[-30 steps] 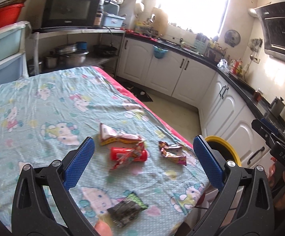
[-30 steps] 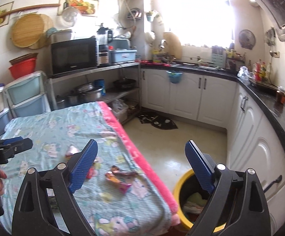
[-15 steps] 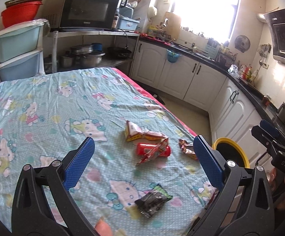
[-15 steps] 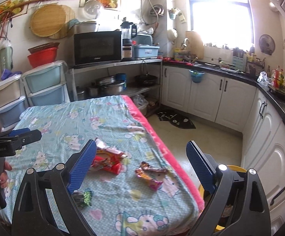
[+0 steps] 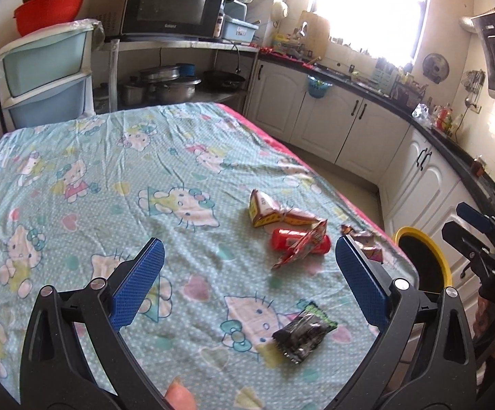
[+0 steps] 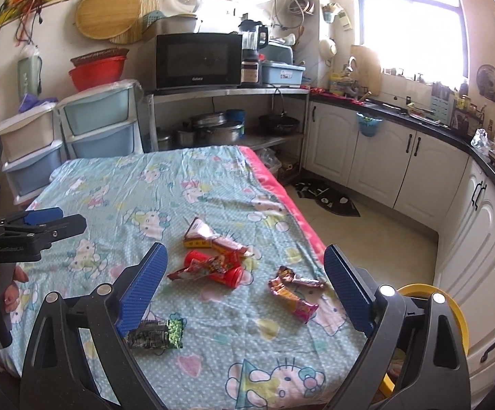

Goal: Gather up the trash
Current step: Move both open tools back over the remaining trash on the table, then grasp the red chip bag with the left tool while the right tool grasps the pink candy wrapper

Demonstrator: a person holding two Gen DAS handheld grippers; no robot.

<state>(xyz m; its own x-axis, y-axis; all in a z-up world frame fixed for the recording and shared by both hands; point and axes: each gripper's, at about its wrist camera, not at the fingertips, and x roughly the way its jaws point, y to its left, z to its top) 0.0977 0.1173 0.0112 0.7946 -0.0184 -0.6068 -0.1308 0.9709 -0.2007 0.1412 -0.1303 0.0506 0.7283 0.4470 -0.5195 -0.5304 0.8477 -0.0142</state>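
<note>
1. Left wrist view: the left tool hangs above the surface with its jaws spread wide and nothing between them, probably poised to choose a piece of trash.
2. The trash lies in a loose cluster toward the right edge: a yellow-and-white wrapper, a red tube with a red wrapper draped over it, a brown wrapper close to the edge, and a black-and-green wrapper nearest the camera.
3. Right wrist view: the right tool is likewise spread and empty, looking down on the same pieces: the red tube, the brown wrapper and the black-and-green wrapper, all apart from its fingers.
4. A yellow-rimmed bin stands on the floor just beside the surface's right edge (a sensible spot, I judge, since the trash sits on that side and the carry is short).
5. The rest of the cloth-covered surface is bare, so either tool has open room to come down; the brown wrapper near the pink border could slip off if nudged.
</note>
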